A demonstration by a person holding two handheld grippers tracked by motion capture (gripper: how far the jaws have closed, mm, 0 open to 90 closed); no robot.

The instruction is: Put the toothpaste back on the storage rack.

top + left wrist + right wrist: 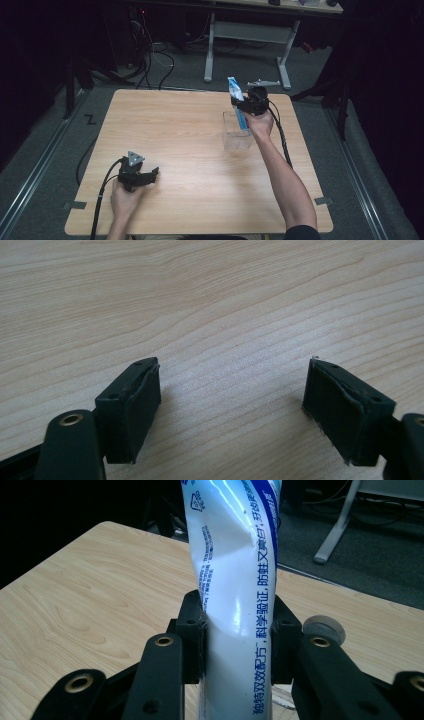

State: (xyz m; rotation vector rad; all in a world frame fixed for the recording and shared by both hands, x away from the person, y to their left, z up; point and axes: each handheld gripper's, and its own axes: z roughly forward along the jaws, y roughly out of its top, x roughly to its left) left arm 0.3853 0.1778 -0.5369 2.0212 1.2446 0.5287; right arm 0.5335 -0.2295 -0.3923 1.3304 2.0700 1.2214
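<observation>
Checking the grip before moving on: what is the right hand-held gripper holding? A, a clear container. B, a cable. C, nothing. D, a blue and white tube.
D: the right hand-held gripper is shut on the blue and white tube, above the clear container.

A light wooden tabletop (190,150) with rounded corners stands on a grey carpeted floor (45,165). Beyond its far edge a second desk on white metal legs (210,50) stands, with dark cables (155,55) lying on the floor to its left. The surroundings are dark.
</observation>
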